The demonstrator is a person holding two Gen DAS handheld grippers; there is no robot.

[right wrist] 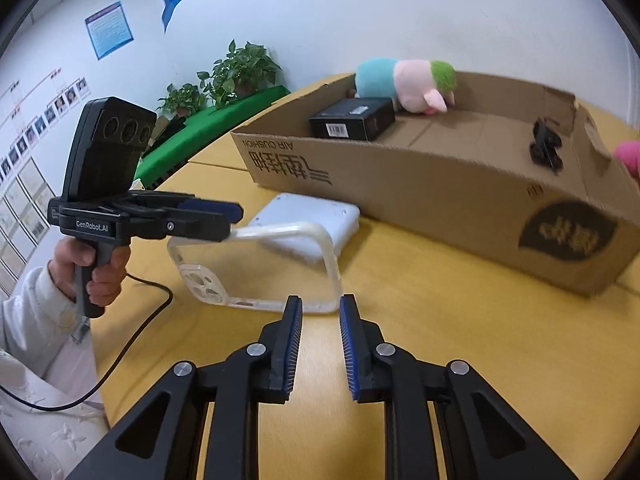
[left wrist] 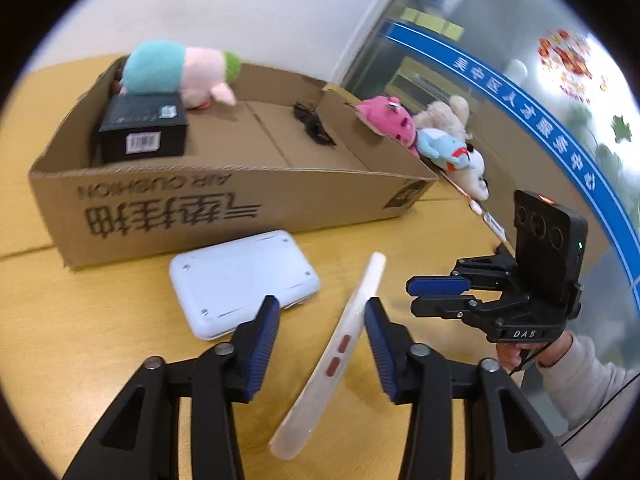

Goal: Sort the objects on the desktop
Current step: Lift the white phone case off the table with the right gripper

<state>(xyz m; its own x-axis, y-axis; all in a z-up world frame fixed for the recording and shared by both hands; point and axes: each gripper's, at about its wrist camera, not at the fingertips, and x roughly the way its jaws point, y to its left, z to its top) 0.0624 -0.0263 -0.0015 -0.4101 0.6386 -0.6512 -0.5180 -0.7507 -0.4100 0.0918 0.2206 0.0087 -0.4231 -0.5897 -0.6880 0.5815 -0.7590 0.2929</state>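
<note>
A clear phone case point(left wrist: 336, 356) stands tilted on its long edge on the yellow table. It sits between the fingers of my left gripper point(left wrist: 322, 302) and leans on the right pad, while the left pad stays apart from it. In the right wrist view the case point(right wrist: 256, 264) hangs from the left gripper point(right wrist: 237, 222) at its upper rim, with its lower edge on the table. My right gripper point(right wrist: 321, 300) is shut to a narrow gap with nothing in it, just in front of the case; the left wrist view shows it point(left wrist: 412, 295) to the right. A white flat device point(left wrist: 240, 284) lies behind.
An open cardboard box point(left wrist: 240, 200) holds a black carton point(left wrist: 144, 128), a plush pig point(left wrist: 176, 72) and a black clip point(left wrist: 312, 124). Several plush toys point(left wrist: 440, 144) lie right of it. A cable point(right wrist: 132, 320) trails off the table edge near a sleeve.
</note>
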